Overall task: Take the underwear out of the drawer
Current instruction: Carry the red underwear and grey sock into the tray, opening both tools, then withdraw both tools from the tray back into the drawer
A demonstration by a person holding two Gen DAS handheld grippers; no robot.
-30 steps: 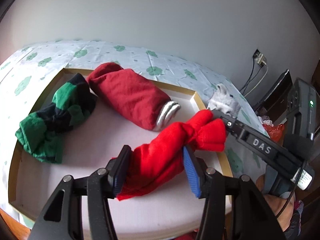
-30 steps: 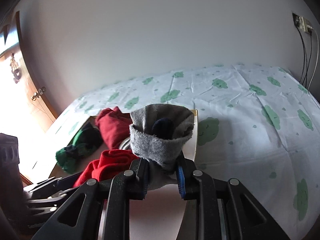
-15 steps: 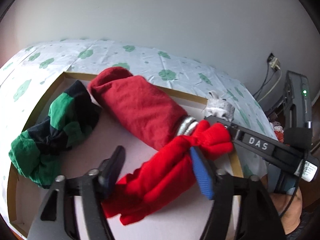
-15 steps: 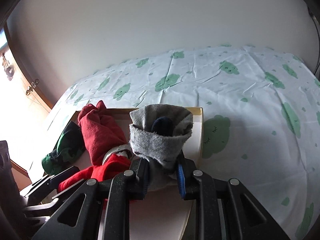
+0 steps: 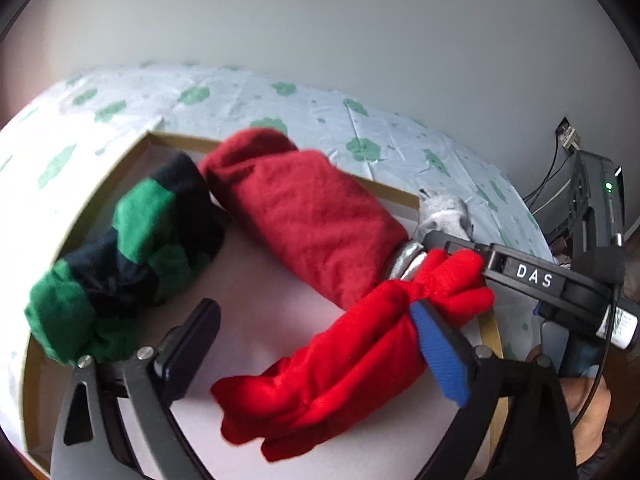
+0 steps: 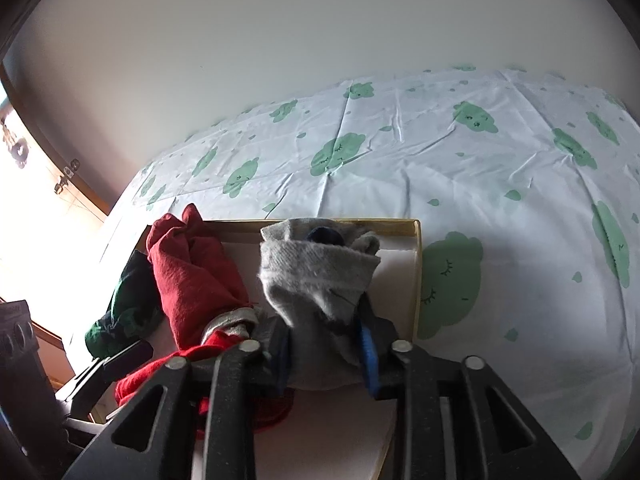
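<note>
Inside the shallow drawer [image 5: 100, 196] lie four bundles: a green-and-navy one [image 5: 120, 264], a dark red one [image 5: 308, 216], a bright red roll [image 5: 360, 356] lying diagonally between the opening left gripper [image 5: 316, 344] jaws, and a grey bundle [image 6: 320, 280], base hidden, between the opening right gripper [image 6: 324, 352] jaws.

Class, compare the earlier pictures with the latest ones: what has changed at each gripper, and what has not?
The left tongs let go of the red roll, jaws opening wide. The right tongs are opening around the grey bundle. The maroon roll and green bundle stayed put.
</note>
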